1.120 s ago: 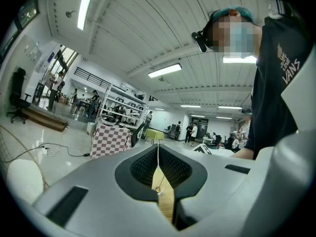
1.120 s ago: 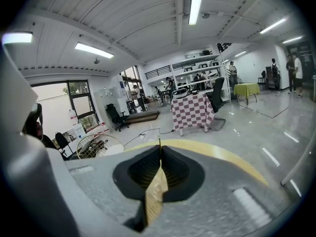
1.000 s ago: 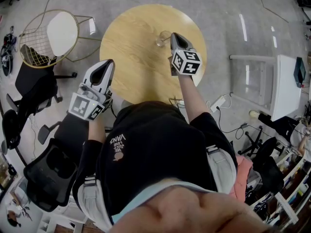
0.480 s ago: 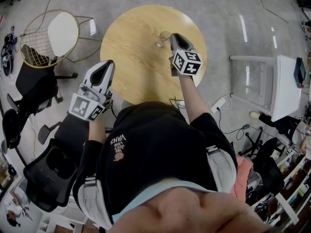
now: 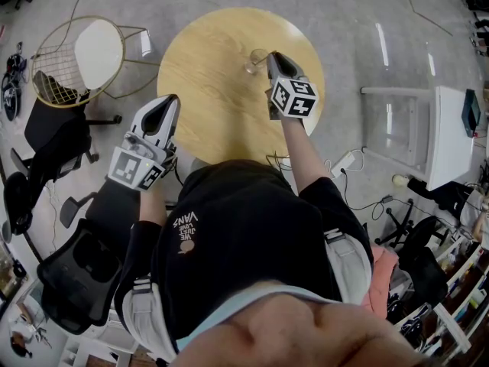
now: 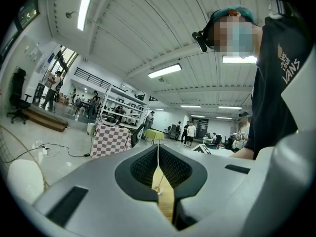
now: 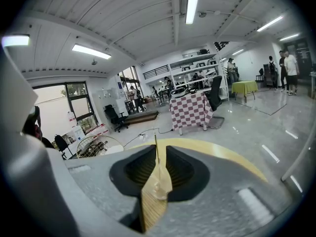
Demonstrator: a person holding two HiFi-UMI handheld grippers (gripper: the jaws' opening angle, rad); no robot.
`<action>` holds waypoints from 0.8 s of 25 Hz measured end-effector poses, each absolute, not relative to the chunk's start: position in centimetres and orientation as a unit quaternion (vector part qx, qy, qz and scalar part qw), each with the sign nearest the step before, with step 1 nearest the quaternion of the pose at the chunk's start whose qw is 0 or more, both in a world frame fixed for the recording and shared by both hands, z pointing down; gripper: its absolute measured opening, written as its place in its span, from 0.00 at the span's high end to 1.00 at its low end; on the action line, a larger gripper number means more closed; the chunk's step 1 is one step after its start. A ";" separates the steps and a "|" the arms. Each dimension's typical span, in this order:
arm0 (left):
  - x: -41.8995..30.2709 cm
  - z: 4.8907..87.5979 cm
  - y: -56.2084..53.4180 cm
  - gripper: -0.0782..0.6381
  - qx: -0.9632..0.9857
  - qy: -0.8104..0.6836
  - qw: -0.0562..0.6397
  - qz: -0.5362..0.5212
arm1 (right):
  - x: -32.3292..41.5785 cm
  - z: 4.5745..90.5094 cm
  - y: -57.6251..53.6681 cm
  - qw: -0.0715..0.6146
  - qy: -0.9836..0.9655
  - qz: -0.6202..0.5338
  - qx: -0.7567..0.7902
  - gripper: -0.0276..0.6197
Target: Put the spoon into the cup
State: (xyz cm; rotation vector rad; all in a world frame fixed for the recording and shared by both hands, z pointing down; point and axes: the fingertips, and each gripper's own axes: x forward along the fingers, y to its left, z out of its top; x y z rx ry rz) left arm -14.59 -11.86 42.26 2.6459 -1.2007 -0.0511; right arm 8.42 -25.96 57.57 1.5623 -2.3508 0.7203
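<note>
A small clear glass cup (image 5: 256, 60) stands on the round wooden table (image 5: 206, 75), toward its far right. My right gripper (image 5: 273, 56) is shut with nothing in it, its tips just right of the cup. Through the gap under its jaws, the right gripper view shows the cup (image 7: 159, 183) close up on the wood. My left gripper (image 5: 170, 102) is shut and empty at the table's near left edge. In the left gripper view the cup (image 6: 158, 188) is tiny and far off, and a thin spoon handle (image 6: 161, 179) seems to lean out of it.
A wire chair with a white cushion (image 5: 80, 52) stands left of the table, and a black office chair (image 5: 76, 270) is at the near left. A white table (image 5: 439, 132) and floor cables (image 5: 348, 163) lie to the right. Other people stand far off in the hall.
</note>
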 end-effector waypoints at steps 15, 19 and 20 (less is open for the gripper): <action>-14.7 41.8 -11.8 0.89 0.908 -0.402 0.114 -0.020 | 8.4 55.8 -25.7 0.099 -0.802 0.236 0.540 0.86; -14.6 41.6 -11.9 0.89 0.911 -0.396 0.113 -0.021 | 8.5 55.1 -25.6 0.093 -0.803 0.233 0.541 0.86; -14.5 41.6 -12.0 0.89 0.912 -0.394 0.112 -0.022 | 8.6 55.0 -25.5 0.093 -0.802 0.233 0.542 0.86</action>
